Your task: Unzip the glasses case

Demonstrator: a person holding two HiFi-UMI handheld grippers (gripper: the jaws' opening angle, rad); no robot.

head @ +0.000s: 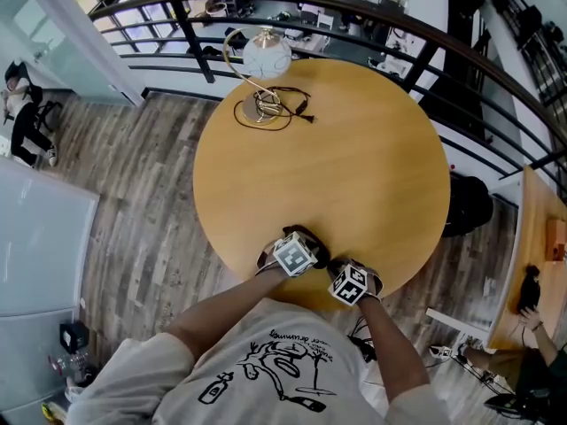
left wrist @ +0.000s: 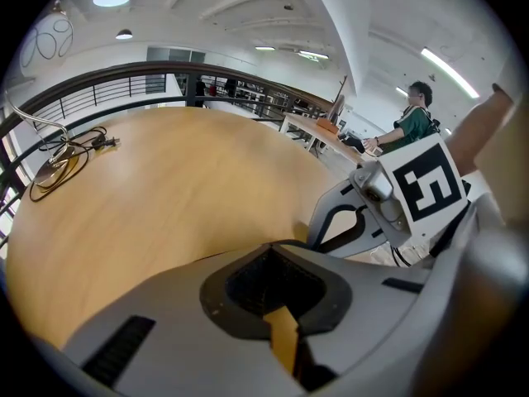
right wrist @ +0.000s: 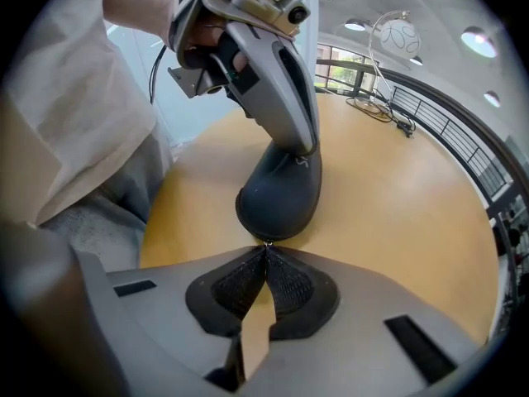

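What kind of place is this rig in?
Probably an open-plan office mezzanine: a round wooden table beside a curved black railing, desks on the floor below it, and a person working at a desk nearby.

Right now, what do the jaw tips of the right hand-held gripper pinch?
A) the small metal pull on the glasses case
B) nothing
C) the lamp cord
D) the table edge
A: in the right gripper view, the right hand-held gripper closes its tips on the small metal pull at the end of the dark glasses case.
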